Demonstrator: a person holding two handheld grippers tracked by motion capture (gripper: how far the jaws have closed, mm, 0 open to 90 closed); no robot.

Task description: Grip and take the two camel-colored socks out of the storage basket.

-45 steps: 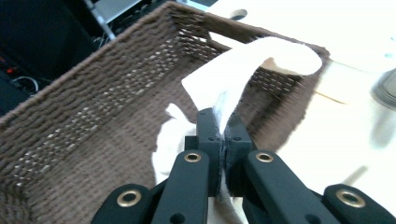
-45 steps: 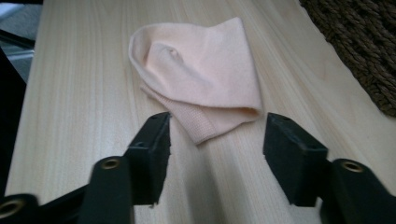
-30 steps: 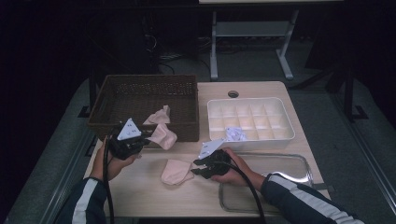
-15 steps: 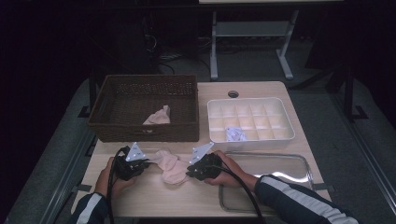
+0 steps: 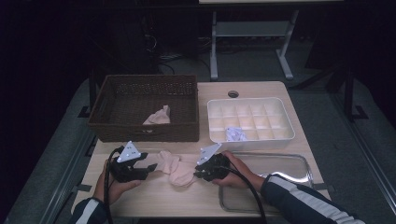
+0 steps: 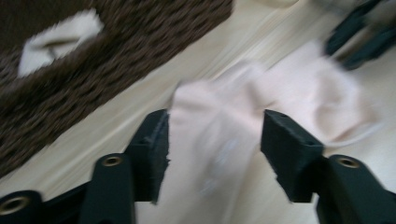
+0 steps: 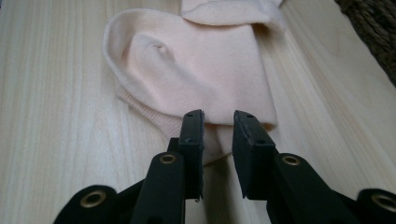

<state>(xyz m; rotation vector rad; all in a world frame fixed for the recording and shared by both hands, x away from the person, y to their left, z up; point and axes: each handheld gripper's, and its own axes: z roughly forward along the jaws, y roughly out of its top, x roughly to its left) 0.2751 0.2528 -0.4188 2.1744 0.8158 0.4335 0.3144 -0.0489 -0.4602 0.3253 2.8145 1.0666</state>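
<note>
sock (image 5: 176, 168) flat on table (image 5: 154, 200) btwn grippers, near side. left gripper (image 6: 212, 135) jaws just opening, sock loose btwn them; right gripper (image 7: 218, 126) clenched on sock edge. risk: right pull bunches sock.

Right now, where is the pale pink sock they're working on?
In the high view the pale pink sock lies on the wooden table, between the left gripper and the right gripper, just in front of the brown wicker basket.
</note>
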